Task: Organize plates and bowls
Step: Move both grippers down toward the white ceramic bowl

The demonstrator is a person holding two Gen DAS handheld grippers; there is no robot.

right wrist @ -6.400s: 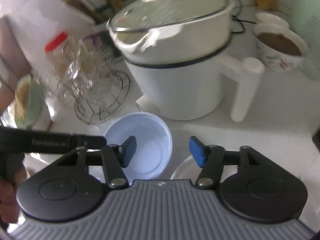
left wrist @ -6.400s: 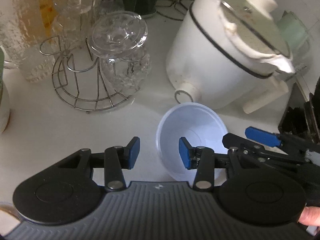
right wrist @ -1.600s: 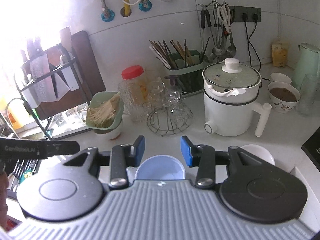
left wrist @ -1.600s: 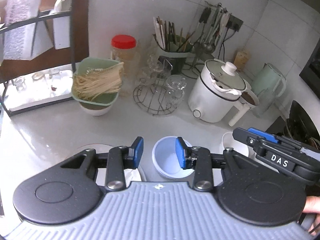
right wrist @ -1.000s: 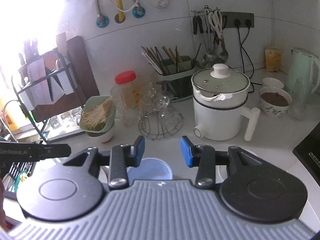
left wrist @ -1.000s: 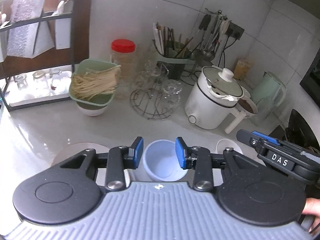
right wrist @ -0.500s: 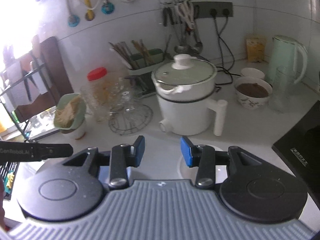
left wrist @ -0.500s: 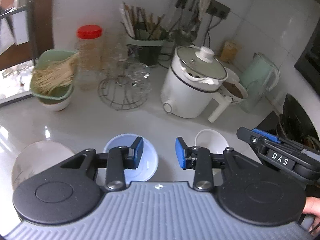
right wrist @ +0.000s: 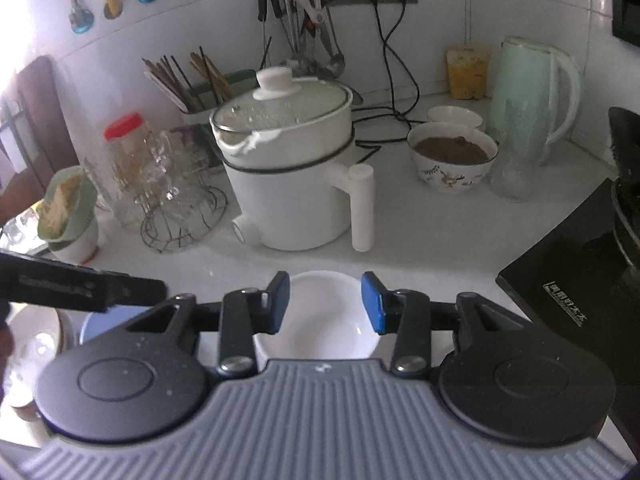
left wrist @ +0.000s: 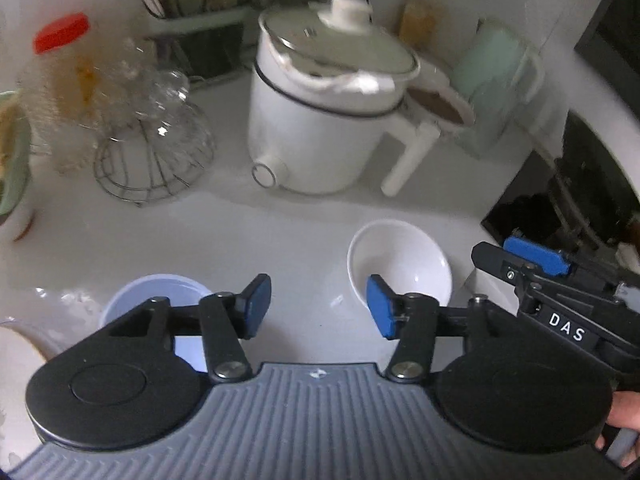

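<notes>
A white bowl sits on the white counter, just ahead and right of my open, empty left gripper. A pale blue bowl sits on the counter behind the left finger. A plate shows at the far left edge. In the right wrist view the white bowl lies directly below my open, empty right gripper. The blue bowl and the plate are at the lower left, partly hidden by the other gripper.
A white electric pot with a side handle stands behind the bowls. A wire glass rack, a red-lidded jar, a filled patterned bowl, a green kettle and a black stove surround it.
Both grippers have swung right and lower toward the white bowl. The blue bowl has slid left in both views. The jaws stay open.
</notes>
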